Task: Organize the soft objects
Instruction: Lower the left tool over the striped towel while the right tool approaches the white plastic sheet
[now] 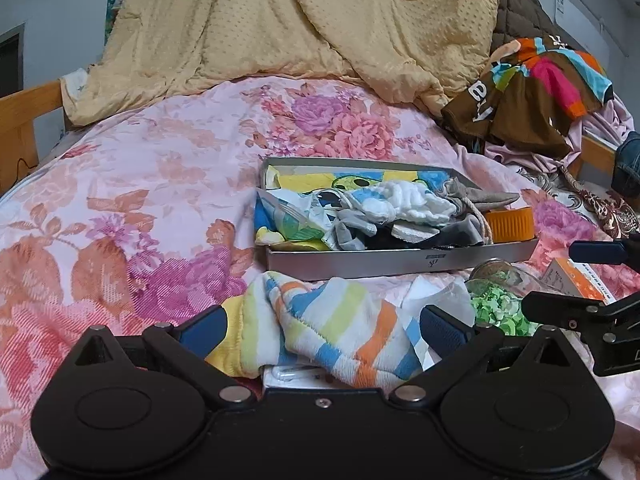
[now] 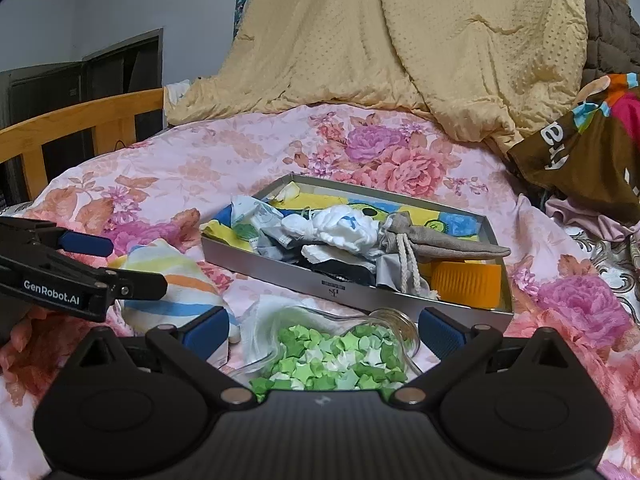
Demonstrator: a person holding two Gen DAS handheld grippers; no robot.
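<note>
A pink floral-print bedspread (image 1: pixel 160 168) covers the bed, with a heaped pale yellow dimpled quilt (image 1: pixel 304 20) at its far side and a brown garment with bright multicoloured panels (image 1: pixel 532 92) to the right. Mid-bed sits a shallow grey rectangular box lid (image 2: pixel 320 276) piled with small soft items: a white crinkled cloth (image 2: pixel 344 232), a grey drawstring pouch (image 2: pixel 432 240) and an orange ribbed plastic cap (image 2: pixel 466 282) in its near right corner. Just in front of the box, a striped towel in yellow, blue, orange and white (image 1: pixel 340 328) lies crumpled between the wide-spread blue-padded fingers of the left gripper (image 1: pixel 322 330), which has not closed on it. To the right, a clear glass jar of green paper stars (image 2: pixel 340 356) lies on its side between the equally wide jaws of the right gripper (image 2: pixel 324 334), unheld, on white tissue.
</note>
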